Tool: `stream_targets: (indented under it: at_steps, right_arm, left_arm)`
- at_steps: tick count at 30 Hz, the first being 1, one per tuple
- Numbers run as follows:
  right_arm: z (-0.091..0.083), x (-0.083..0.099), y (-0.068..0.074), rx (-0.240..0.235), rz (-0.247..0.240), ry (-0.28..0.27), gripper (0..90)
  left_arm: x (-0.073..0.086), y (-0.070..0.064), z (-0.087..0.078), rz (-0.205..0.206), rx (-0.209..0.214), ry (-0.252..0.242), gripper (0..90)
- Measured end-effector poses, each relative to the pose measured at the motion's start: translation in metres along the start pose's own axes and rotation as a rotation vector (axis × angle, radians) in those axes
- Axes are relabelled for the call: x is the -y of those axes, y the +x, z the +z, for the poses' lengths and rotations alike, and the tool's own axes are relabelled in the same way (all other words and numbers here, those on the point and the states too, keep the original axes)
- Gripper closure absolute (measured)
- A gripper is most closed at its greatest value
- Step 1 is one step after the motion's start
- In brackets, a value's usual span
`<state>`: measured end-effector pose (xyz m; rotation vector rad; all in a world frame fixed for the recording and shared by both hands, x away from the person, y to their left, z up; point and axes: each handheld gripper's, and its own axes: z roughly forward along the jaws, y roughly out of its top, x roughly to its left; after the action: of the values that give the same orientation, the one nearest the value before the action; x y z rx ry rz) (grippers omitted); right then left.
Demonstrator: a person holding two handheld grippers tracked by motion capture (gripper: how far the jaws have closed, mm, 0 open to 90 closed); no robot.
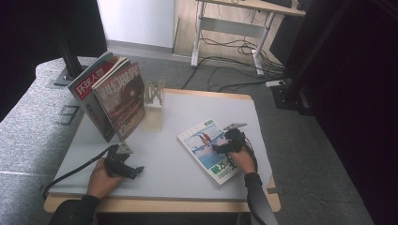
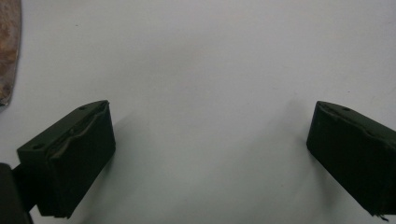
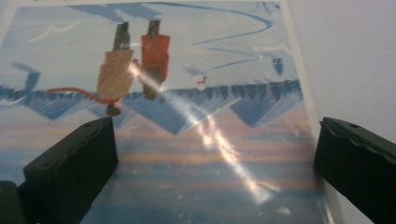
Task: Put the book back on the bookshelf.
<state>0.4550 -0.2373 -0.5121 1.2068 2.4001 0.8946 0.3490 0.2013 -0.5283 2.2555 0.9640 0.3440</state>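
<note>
A glossy blue-covered magazine [image 1: 210,149] lies flat on the white table [image 1: 164,159], in front and to the right of a small pale wooden rack [image 1: 153,107]. Two red-covered magazines [image 1: 110,93] already lean at the rack's left side. The right gripper [image 1: 221,149] hovers over the blue magazine, jaws spread wide, gripping nothing. The left gripper [image 1: 133,171] rests on bare table, also spread and empty. By my reckoning, this magazine is not yet picked up and racked.
</note>
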Motion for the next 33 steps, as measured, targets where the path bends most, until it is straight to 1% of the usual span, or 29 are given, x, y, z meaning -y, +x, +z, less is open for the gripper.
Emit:
stream_targets:
  at_steps: [2,5,8,16,22,25,28,33]
  right_arm:
    - [0.002,-0.003,-0.003,0.002,0.003,0.005,0.0]
    - [0.007,-0.008,-0.007,-0.018,0.011,0.015,0.0]
    - [0.013,-0.013,-0.010,-0.031,0.019,0.012,0.0]
    - [0.025,-0.026,-0.010,-0.052,0.021,0.009,0.0]
    - [0.035,-0.036,-0.011,-0.056,0.022,0.009,0.0]
    - [0.038,-0.039,-0.011,-0.066,0.031,0.010,0.0]
    - [0.038,-0.040,-0.012,-0.072,0.029,0.017,0.0]
    - [0.038,-0.039,-0.011,-0.075,0.023,0.008,0.0]
  left_arm:
    - [0.000,0.000,0.000,0.000,0.000,-0.001,0.7]
    - [0.000,0.000,0.000,0.000,0.000,-0.001,0.7]
    - [0.000,0.000,0.000,0.000,0.000,-0.001,0.7]
    - [0.000,0.000,0.000,0.000,-0.001,-0.001,0.7]
    - [0.000,0.000,0.000,0.000,-0.001,-0.001,0.7]
    - [0.000,0.000,0.000,-0.001,-0.001,-0.001,0.7]
    - [0.000,0.000,0.000,-0.001,-0.001,-0.001,0.7]
    - [0.000,0.000,0.000,-0.001,-0.001,-0.001,0.7]
